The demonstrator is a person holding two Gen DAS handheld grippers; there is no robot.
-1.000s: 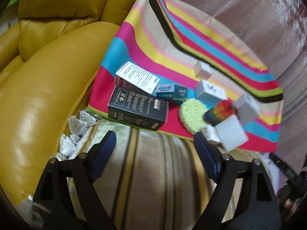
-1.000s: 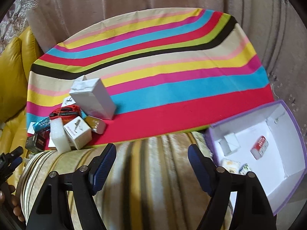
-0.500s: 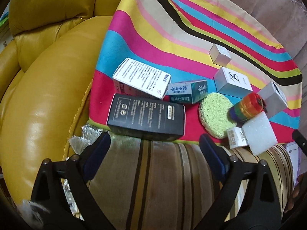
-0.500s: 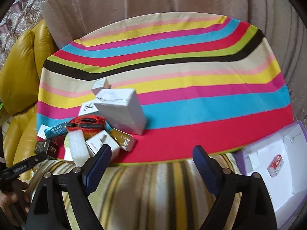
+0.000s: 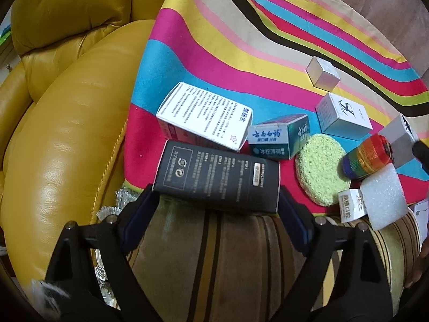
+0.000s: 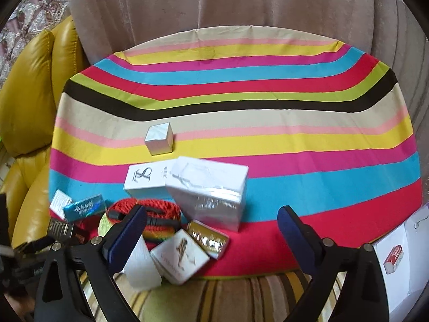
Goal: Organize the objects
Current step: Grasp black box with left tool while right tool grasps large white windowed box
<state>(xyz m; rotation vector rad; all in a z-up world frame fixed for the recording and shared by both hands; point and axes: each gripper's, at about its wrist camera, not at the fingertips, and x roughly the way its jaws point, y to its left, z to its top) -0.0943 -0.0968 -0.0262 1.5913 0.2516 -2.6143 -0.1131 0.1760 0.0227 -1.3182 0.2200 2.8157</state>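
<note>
A bright striped cloth (image 5: 214, 61) covers a cushioned seat beside a yellow leather armchair (image 5: 67, 123), and a cluster of small boxes sits at the cloth's near-left edge.

In the left wrist view, the left gripper (image 5: 214, 209) points steeply down at a flat black rectangular cardboard box with white print (image 5: 217, 179). The box lies lengthwise between the two blue-padded fingers, one short end by each pad. The jaws stand wide and are closing in; whether the pads yet touch the box cannot be told. Just behind the black box lies a white carton covered in small text (image 5: 203, 115), and to its right a teal and white carton (image 5: 278, 136). Further right come a round pale green sponge (image 5: 321, 169), a rainbow-striped knitted roll (image 5: 367, 157), a white foam block (image 5: 383, 201) and a small white printed box (image 5: 351, 205). Two more white boxes sit behind: one with a curly logo (image 5: 343, 119) and a small silver-white cube (image 5: 323, 76).

In the right wrist view, the right gripper (image 6: 211, 228) hangs over the near edge of the cloth, jaws wide and opening, nothing between them. A large white box wrapped in clear film (image 6: 211, 190) lies just beyond and left of centre, with a gold foil packet (image 6: 209, 238) and a white box with gold lettering (image 6: 179, 260) below it. An open white tray with a purple rim (image 6: 402, 263) sits at far right.
</note>
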